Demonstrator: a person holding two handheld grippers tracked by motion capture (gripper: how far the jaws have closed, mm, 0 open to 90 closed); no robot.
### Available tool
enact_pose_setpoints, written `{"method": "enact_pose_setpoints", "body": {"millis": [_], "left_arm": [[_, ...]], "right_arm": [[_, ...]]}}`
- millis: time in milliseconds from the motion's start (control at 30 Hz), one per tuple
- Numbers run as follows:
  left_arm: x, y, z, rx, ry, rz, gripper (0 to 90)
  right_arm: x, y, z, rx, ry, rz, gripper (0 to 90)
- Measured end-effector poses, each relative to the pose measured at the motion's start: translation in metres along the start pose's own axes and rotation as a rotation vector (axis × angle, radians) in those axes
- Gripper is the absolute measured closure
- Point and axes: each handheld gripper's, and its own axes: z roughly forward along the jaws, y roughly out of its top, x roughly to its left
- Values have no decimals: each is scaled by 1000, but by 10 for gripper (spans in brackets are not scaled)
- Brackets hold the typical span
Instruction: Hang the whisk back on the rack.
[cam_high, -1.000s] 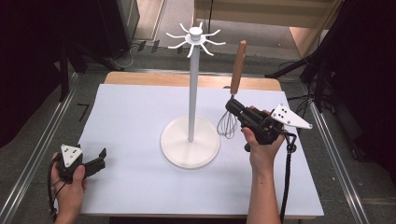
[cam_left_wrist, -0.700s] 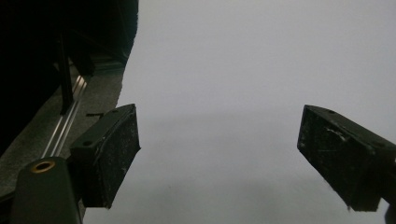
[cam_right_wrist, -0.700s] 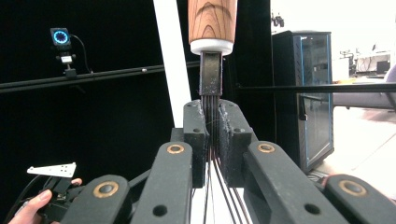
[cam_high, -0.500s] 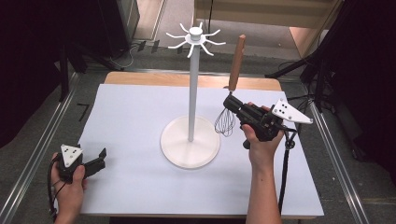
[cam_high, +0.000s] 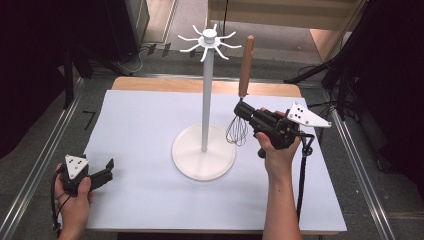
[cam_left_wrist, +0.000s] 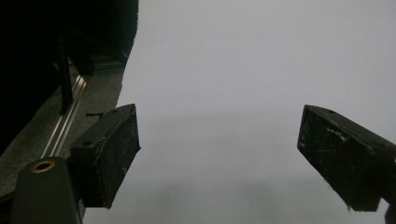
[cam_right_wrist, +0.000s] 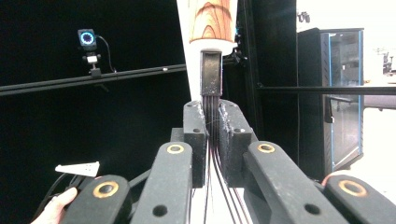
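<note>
Covering most of the tabletop (cam_high: 150, 210) is a white sheet, with the white hook stand (cam_high: 204, 150) sitting mid-table. Just right of its base, the whisk (cam_high: 240, 95) is hanging upright, wooden handle up, with the right gripper (cam_high: 242, 110) clamping its wires. The left gripper (cam_high: 107, 167) is resting wide open, holding nothing, near the front-left corner.

The white stand (cam_high: 204, 125) blocks the table (cam_high: 140, 125) centre; open room lies either side.
</note>
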Motion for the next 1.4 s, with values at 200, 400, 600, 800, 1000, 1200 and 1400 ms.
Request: {"method": "enact_pose_setpoints", "body": {"millis": [200, 400, 600, 800, 1000, 1200, 1400], "left_arm": [[0, 0, 0, 0, 0, 0, 138], [0, 0, 0, 0, 0, 0, 138], [0, 0, 0, 0, 0, -1, 138], [0, 0, 0, 2, 0, 1, 138], [0, 0, 0, 1, -1, 0, 138], [0, 0, 0, 3, -2, 0, 138], [0, 0, 0, 3, -2, 0, 138]], "right_arm": [[0, -1, 3, 1, 16, 9, 847], [0, 0, 4, 1, 27, 16, 847], [0, 0, 4, 1, 49, 25, 847], [0, 0, 4, -1, 63, 29, 847], [-1, -1, 6, 6, 55, 36, 846], [-1, -2, 8, 18, 68, 42, 847], [-1, -3, 11, 25, 72, 43, 846]]}}
